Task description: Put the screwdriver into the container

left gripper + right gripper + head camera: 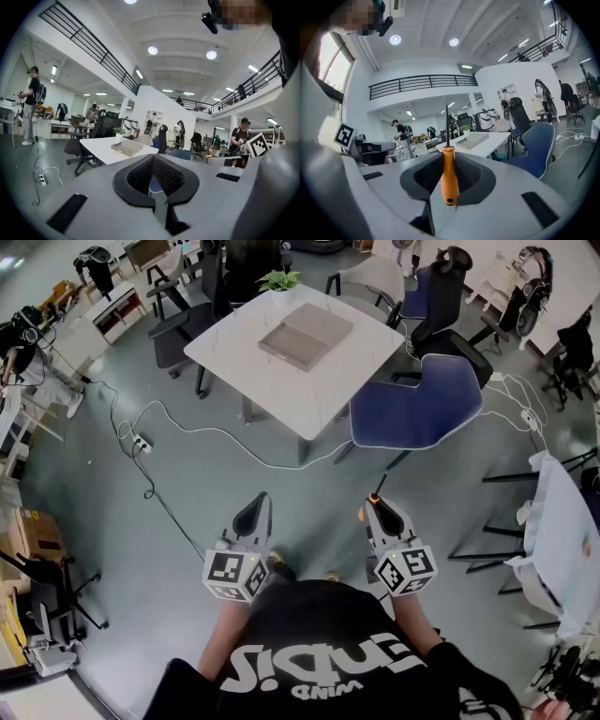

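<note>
My right gripper (379,506) is shut on the screwdriver (449,174). Its orange handle stands upright between the pads and its thin dark shaft (446,123) points up and away. In the head view only an orange bit of the screwdriver (373,500) shows at the jaw tips. The container (307,335), a shallow grey open box, lies on the white table (251,367) well ahead of both grippers; it also shows as the container (476,138) and the container (127,147). My left gripper (255,509) is held level beside the right one, shut with nothing in it.
A blue swivel chair (418,411) stands between me and the table's right side. Black office chairs (178,329) ring the far left of the table and a small plant (279,279) sits at its far edge. White cables (187,432) trail over the grey floor. People stand at desks in the background.
</note>
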`<state>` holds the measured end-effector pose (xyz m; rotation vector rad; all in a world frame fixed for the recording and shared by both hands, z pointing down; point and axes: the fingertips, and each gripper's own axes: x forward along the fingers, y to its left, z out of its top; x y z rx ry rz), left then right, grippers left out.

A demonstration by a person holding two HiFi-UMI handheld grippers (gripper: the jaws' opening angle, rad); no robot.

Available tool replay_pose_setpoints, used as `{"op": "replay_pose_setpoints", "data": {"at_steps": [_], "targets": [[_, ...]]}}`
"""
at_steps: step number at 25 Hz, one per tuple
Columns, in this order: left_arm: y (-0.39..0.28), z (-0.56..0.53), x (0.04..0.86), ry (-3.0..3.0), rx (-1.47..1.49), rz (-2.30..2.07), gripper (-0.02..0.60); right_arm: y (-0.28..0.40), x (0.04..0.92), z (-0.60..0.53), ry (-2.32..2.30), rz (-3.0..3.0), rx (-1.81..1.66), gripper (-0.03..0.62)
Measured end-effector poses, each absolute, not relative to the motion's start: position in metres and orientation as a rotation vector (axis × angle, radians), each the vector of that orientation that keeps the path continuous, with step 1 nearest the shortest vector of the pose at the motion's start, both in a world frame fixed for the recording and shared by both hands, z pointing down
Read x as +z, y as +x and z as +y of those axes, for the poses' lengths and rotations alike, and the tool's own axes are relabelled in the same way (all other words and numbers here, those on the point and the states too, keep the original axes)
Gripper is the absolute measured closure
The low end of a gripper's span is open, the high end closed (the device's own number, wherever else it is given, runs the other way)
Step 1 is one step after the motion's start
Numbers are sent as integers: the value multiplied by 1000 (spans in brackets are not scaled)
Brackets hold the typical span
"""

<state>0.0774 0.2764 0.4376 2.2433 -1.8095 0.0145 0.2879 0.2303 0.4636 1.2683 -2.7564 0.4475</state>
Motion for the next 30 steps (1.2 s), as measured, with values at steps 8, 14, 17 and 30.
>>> {"op": "replay_pose_setpoints", "data": {"at_steps": [8, 14, 17, 30], "targets": [[72, 275, 440, 2234, 18, -1799, 569, 281, 465, 229, 1261, -2767, 465, 523], [53, 267, 441, 2234, 10, -1781, 569, 265, 458, 222, 1270, -2798, 497, 523], [36, 262, 445, 2243, 10, -1756, 569, 244, 455, 215, 1276, -2808, 471, 523], [-45, 232, 444, 2354, 34, -1663, 569, 166, 455, 199, 1382, -2777, 443, 523]]}}
